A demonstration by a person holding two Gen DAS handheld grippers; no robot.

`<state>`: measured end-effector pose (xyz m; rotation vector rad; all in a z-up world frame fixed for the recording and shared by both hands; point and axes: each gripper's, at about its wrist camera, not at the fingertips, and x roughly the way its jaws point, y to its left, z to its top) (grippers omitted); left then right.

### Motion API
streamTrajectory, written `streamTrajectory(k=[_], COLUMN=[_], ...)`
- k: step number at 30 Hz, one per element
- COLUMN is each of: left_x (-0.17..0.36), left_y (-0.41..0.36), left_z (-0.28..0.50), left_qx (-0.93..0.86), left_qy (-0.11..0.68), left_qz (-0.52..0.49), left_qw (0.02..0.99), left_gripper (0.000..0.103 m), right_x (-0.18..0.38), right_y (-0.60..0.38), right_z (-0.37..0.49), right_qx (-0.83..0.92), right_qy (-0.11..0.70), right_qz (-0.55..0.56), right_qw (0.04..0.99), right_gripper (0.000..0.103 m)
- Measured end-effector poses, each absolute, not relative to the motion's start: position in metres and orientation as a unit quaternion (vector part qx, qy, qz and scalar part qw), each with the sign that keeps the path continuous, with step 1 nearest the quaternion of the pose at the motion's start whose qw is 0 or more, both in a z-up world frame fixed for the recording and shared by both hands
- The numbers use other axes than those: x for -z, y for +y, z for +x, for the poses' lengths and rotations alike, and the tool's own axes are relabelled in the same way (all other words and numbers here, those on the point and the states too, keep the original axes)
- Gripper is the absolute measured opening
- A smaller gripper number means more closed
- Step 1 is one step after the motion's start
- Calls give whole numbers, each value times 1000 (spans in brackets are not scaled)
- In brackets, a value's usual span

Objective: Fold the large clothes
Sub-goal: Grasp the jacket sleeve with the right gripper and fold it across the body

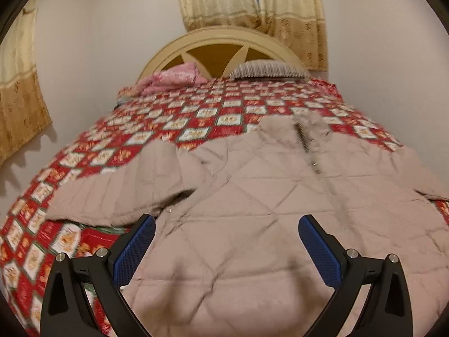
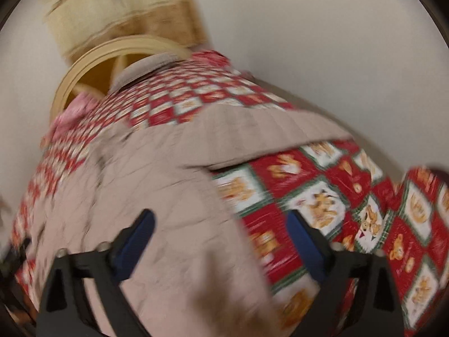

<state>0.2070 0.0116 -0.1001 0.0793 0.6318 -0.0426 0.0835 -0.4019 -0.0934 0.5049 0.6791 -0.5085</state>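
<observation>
Pale walls and gold curtains frame one bed with an arched headboard and a red-and-white checked bedspread. Seen from the left wrist, two pillows lie at the head edge, one pink, one striped. One beige quilted jacket is spread over the foot half of the bed, its zipper running up the middle. Over the jacket's hem the left gripper has its jaws spread wide, pinching nothing.

From the right wrist, blurred, the same jacket covers the bed's left part, one sleeve reaching toward the right edge. Above the jacket's edge and the bedspread, the right gripper stands spread and empty.
</observation>
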Motion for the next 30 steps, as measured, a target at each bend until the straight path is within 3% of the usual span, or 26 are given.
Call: streamTrajectory(k=[1, 4, 10, 14, 24, 26, 27, 29, 30], left_x=[111, 132, 154, 160, 165, 166, 166, 167, 167], left_y=[14, 24, 33, 29, 25, 25, 25, 25, 25], left_z=[214, 228, 235, 241, 250, 250, 251, 252, 252], left_qx=[16, 16, 10, 4, -5, -6, -6, -5, -5], left_qy=[328, 366, 400, 412, 420, 422, 422, 423, 423], left_qz=[31, 2, -36, -22, -10, -9, -8, -8, -8], left_qw=[944, 931, 916, 911, 907, 907, 906, 906, 906], left_gripper=[102, 102, 102, 102, 102, 102, 102, 102, 102], right_x=[104, 127, 159, 180, 207, 206, 208, 213, 213], right_y=[-432, -499, -600, -634, -691, -693, -694, -696, -696], right_z=[79, 63, 39, 50, 80, 86, 89, 86, 82], right_qx=[253, 263, 301, 333, 344, 354, 359, 355, 352], right_qy=[321, 286, 200, 209, 198, 217, 225, 225, 216], right_qz=[286, 400, 534, 552, 567, 547, 541, 550, 555], right_qw=[867, 830, 764, 736, 722, 726, 726, 722, 722], right_gripper=[77, 69, 69, 63, 61, 41, 25, 13, 12])
